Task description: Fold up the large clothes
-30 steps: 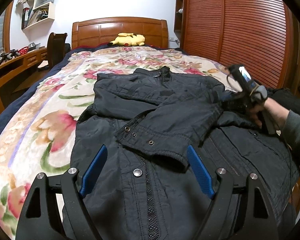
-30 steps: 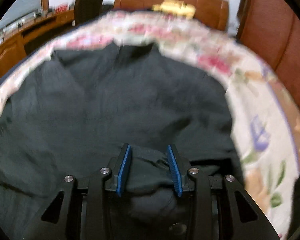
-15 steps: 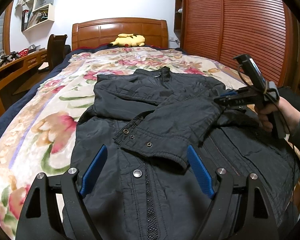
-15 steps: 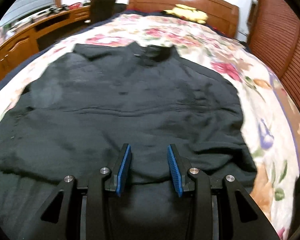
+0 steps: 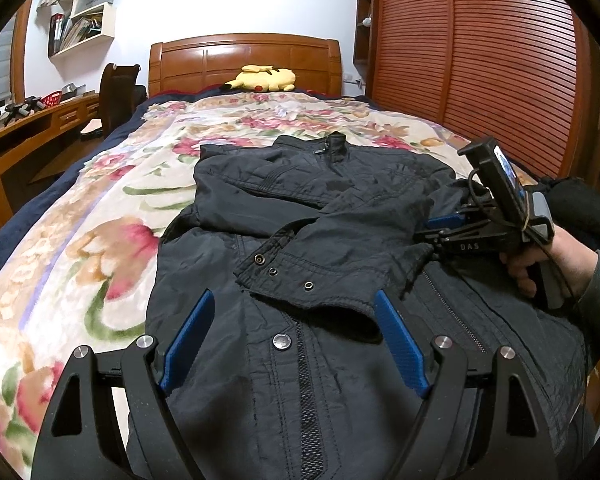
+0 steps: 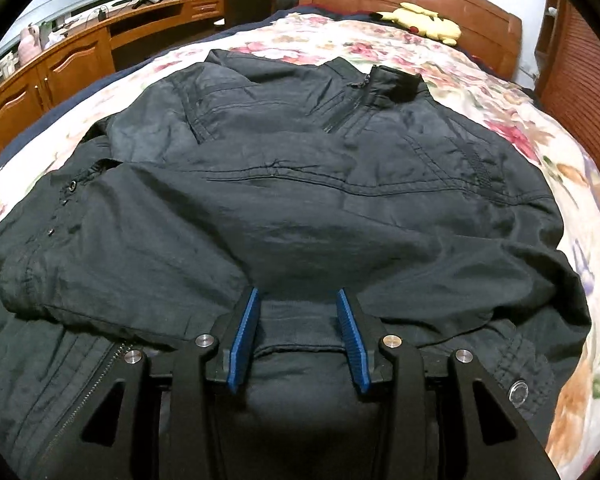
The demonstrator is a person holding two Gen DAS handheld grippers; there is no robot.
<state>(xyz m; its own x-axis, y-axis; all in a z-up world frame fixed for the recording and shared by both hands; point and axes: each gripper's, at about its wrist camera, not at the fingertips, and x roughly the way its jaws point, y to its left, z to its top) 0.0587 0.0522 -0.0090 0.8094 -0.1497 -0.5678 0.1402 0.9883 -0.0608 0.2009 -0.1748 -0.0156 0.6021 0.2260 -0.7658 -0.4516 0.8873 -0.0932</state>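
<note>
A large black jacket (image 5: 320, 208) lies front up on the floral bed, collar toward the headboard. One sleeve (image 5: 340, 256) is folded across the chest, its snap cuff near my left gripper. My left gripper (image 5: 296, 332) is open wide and empty, hovering over the jacket's lower front. My right gripper (image 5: 444, 222) is at the jacket's right side by the folded sleeve's shoulder. In the right wrist view the jacket (image 6: 300, 168) fills the frame and the right gripper (image 6: 296, 320) stands partly open with dark fabric between its blue pads, not pinched.
A floral blanket (image 5: 80, 240) covers the bed. A yellow plush toy (image 5: 262, 78) lies by the wooden headboard (image 5: 244, 60). A desk and chair (image 5: 116, 92) stand at the left, slatted wardrobe doors (image 5: 480, 60) at the right.
My right gripper let go of the sleeve, lifted back, then came down again at the jacket's right side. The sleeve stays folded across the chest. My left gripper has hardly moved.
</note>
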